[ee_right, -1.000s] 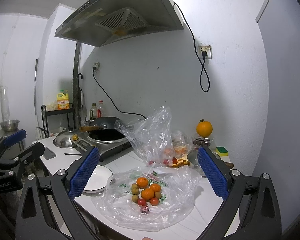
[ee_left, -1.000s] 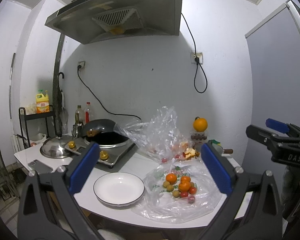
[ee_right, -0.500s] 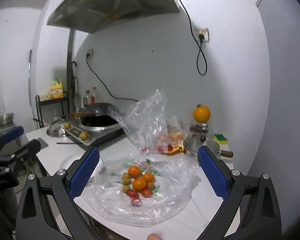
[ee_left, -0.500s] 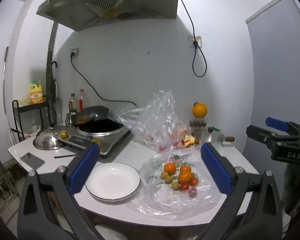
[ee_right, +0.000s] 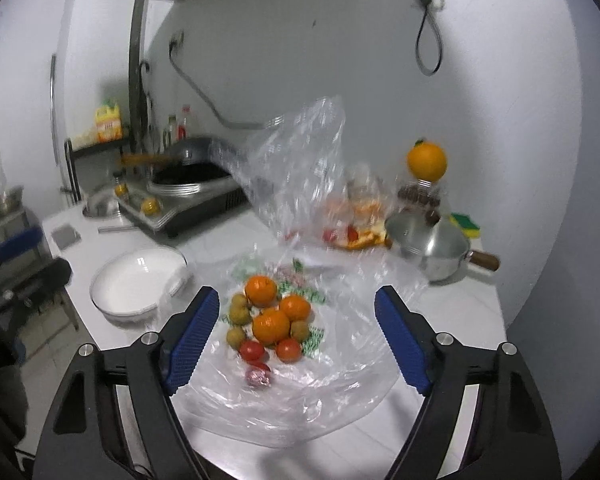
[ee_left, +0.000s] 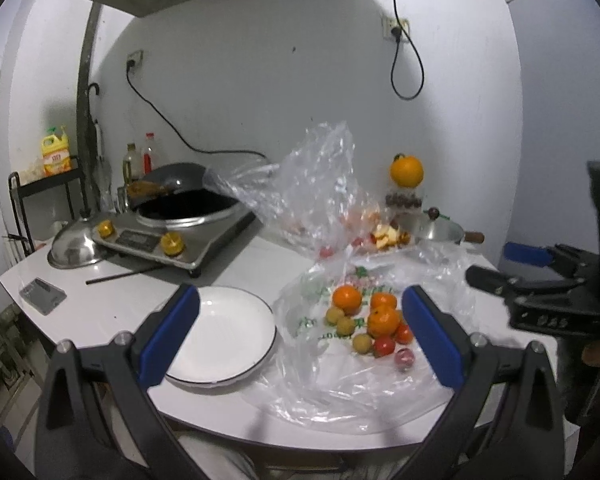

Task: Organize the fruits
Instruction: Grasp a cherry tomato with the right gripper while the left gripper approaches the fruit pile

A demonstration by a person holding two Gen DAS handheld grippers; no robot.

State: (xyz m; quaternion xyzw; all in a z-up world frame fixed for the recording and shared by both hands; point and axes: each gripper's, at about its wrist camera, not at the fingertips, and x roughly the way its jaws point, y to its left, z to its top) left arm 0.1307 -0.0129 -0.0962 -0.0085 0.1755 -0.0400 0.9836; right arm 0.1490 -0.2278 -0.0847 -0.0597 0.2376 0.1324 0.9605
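A pile of fruit (ee_right: 274, 320) lies on a flattened clear plastic bag (ee_right: 340, 380) at the counter's front: three mandarins, several small yellow-brown fruits, red cherry tomatoes. The same fruit pile (ee_left: 370, 320) shows in the left wrist view, right of an empty white plate (ee_left: 216, 336). That plate (ee_right: 136, 284) sits left of the bag in the right wrist view. My right gripper (ee_right: 296, 338) hovers just short of the pile, jaws closing, nothing between them. My left gripper (ee_left: 300, 332) is open and empty, above the counter's front edge between plate and bag.
A second crumpled bag (ee_left: 308, 184) with fruit stands behind. A steel saucepan (ee_right: 432, 248), a large orange (ee_right: 426, 162) on a jar, an induction cooker with wok (ee_left: 180, 216), a pot lid (ee_left: 74, 242) and a phone (ee_left: 42, 290) crowd the counter (ee_left: 112, 296).
Both grippers have dropped and come closer to the counter, tilting down; plate and fruit look larger. The right gripper's jaws have narrowed from fully wide.
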